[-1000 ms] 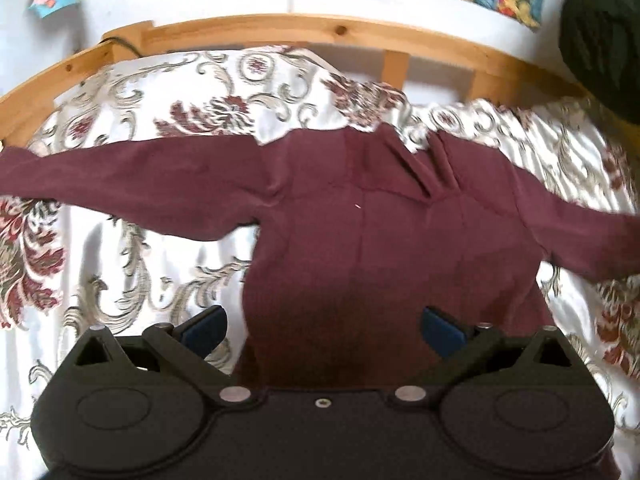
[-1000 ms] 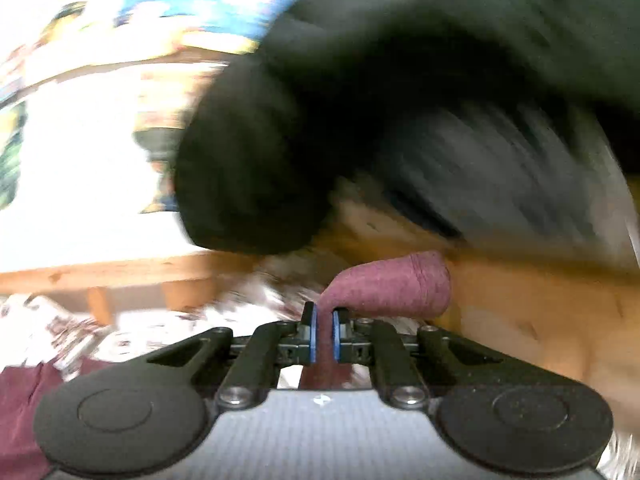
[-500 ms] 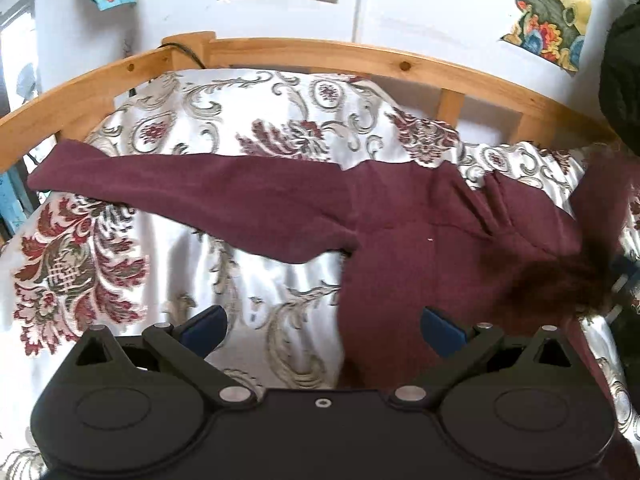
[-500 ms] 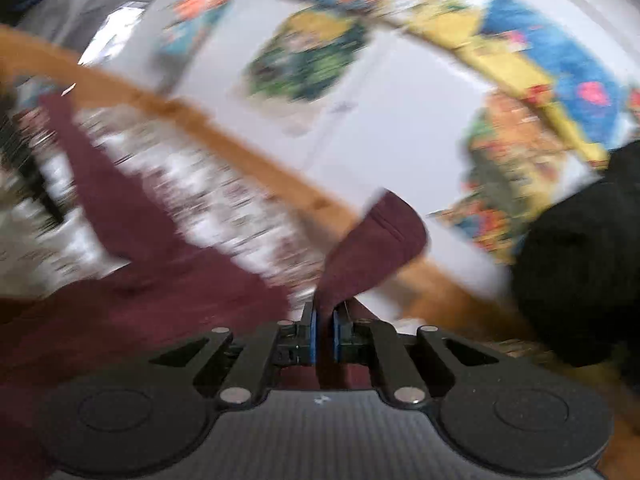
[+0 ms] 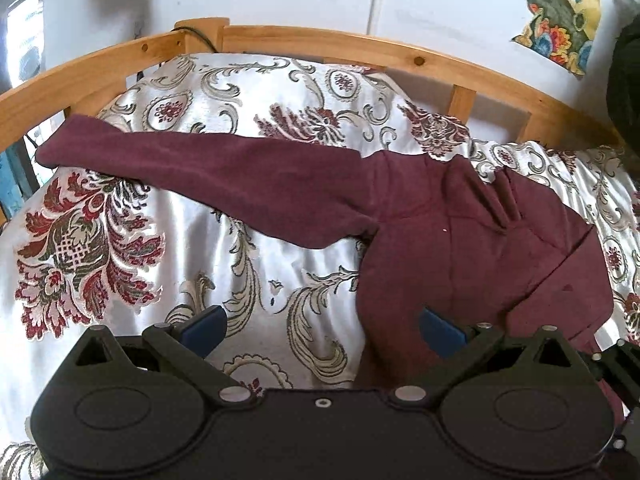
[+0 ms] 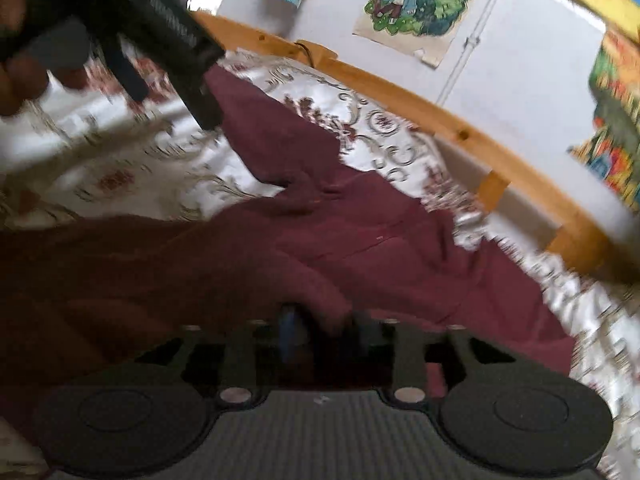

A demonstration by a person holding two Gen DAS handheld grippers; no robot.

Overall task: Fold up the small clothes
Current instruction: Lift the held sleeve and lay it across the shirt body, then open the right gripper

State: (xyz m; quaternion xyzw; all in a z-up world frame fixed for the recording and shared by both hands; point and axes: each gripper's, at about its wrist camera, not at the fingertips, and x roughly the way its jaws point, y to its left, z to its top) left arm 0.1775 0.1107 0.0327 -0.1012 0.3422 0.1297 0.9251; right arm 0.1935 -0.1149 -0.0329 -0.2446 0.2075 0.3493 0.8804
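Observation:
A maroon long-sleeved top [image 5: 460, 248] lies on the bed. Its left sleeve [image 5: 200, 176] stretches out flat to the left. Its right sleeve is folded in over the body [image 5: 568, 280]. My left gripper [image 5: 322, 330] is open and empty, low over the top's left edge. In the right wrist view the top [image 6: 360, 232] fills the middle, and my right gripper [image 6: 320, 332] holds the sleeve end [image 6: 312, 292] down over the body. The view is blurred and its jaws stand slightly apart around the cloth. The left gripper shows there at upper left [image 6: 168, 28].
The bed has a white satin cover with red floral patterns [image 5: 120, 260] and a curved wooden rail [image 5: 360, 44] behind it. Posters hang on the wall [image 6: 420, 4]. A dark bulky object [image 5: 624, 92] sits at the right edge.
My right gripper has swung the right sleeve up and leftward, then down onto the top's body. My left gripper has shifted left, so the left sleeve is now in full view.

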